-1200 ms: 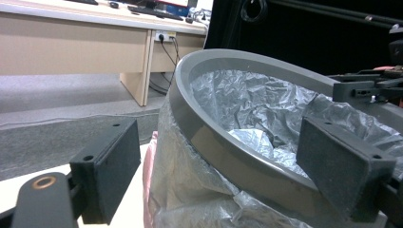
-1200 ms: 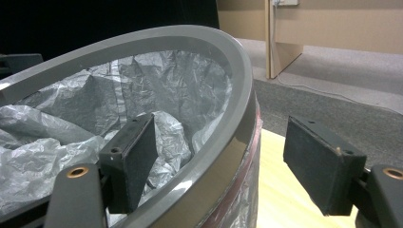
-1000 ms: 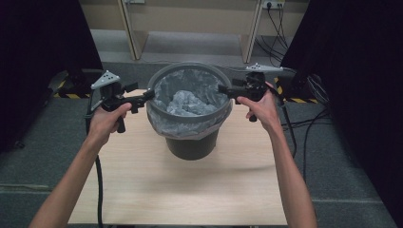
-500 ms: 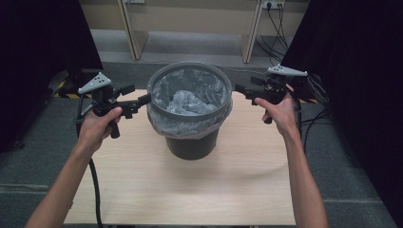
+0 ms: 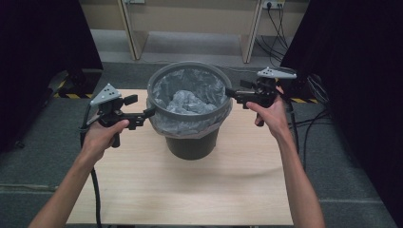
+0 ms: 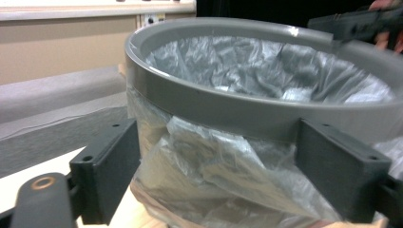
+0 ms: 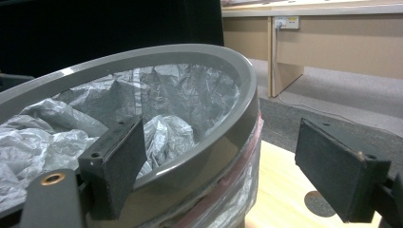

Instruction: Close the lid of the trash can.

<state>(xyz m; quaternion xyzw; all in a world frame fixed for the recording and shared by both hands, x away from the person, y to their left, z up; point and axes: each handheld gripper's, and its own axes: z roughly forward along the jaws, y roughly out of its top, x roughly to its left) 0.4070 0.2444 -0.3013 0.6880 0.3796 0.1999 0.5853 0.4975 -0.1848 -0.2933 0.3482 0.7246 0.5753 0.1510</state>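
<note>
A dark grey bin stands mid-table with a grey rim ring and a crumpled translucent liner whose edge hangs out under the ring. My left gripper points at the bin's left side just below the ring. In the left gripper view it is open, with the liner's overhang and the ring just beyond its jaws. My right gripper reaches the ring's right side. In its own view it is open astride the ring, one jaw inside and one outside, neither pressing.
The light wooden table has bare room in front of the bin. Black curtains hang at both sides. Striped floor tape, cables and wooden furniture legs lie beyond the table.
My left gripper has come off the rim's top and dropped back toward the person, to just under the ring. The right gripper has shifted slightly to the right along the rim.
</note>
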